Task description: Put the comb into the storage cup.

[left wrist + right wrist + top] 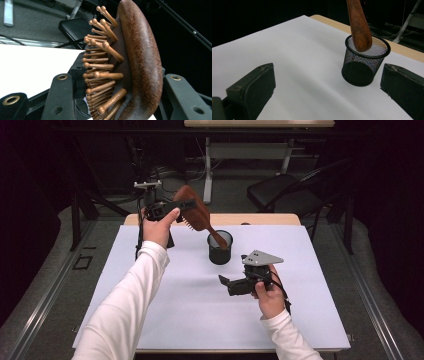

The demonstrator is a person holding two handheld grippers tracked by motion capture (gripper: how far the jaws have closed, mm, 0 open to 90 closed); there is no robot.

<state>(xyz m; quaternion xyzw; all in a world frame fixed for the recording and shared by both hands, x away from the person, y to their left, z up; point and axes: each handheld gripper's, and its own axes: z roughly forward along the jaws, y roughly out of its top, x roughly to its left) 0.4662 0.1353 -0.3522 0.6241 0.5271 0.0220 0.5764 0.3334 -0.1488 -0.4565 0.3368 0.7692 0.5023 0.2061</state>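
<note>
A brown wooden hairbrush hangs tilted over the far half of the table, its handle end pointing down over the mouth of a black mesh cup. My left gripper is shut on the brush head, with the wooden bristles facing its camera. The cup stands upright on the white sheet. My right gripper is held low, in front of and right of the cup, and in the right gripper view its jaws stand wide apart with nothing between them.
A white sheet covers the wooden table, whose far edge shows bare. Beyond it stand a black chair, a stand with a clamp and a white desk frame. The surroundings are dark.
</note>
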